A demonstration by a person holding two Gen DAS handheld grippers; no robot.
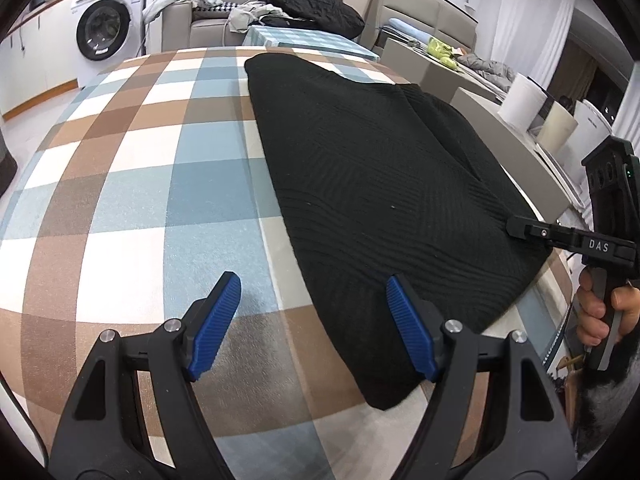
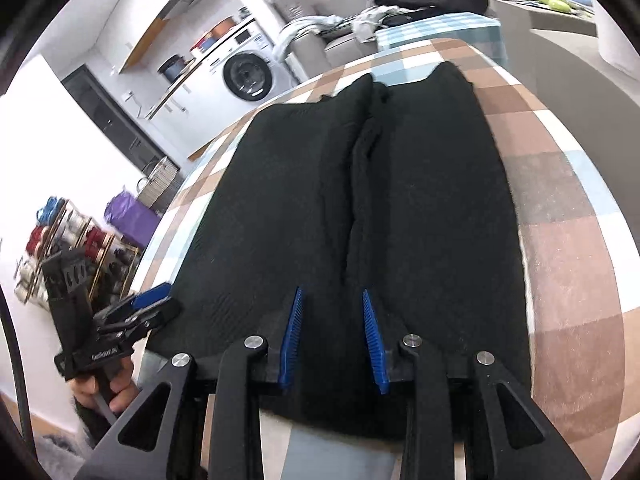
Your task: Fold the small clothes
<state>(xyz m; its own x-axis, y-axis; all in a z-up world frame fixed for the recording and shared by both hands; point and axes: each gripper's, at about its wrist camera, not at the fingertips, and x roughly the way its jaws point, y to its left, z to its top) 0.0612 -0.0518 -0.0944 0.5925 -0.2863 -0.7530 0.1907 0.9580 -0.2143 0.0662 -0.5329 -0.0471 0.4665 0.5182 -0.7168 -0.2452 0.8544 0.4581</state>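
Note:
A black knit garment (image 1: 380, 184) lies flat on the checked table cover (image 1: 140, 184), its two long sides folded in so they meet at a ridge down the middle (image 2: 360, 184). My left gripper (image 1: 313, 278) is open at the garment's near left edge, one blue pad over the knit and the other over bare cover, with nothing between them. My right gripper (image 2: 331, 292) hovers over the near end of the ridge with its blue pads a narrow gap apart and not pressing the cloth. Each gripper shows in the other's view: the right gripper (image 1: 520, 227) at the garment's right edge, the left gripper (image 2: 152, 300) at its left.
A washing machine (image 1: 106, 28) stands beyond the table's far left. A sofa holds a dark jacket (image 1: 316, 4) and loose clothes. Paper rolls (image 1: 524, 100) and boxes sit off the table's right side. A rack of jars (image 2: 60, 236) stands on the floor.

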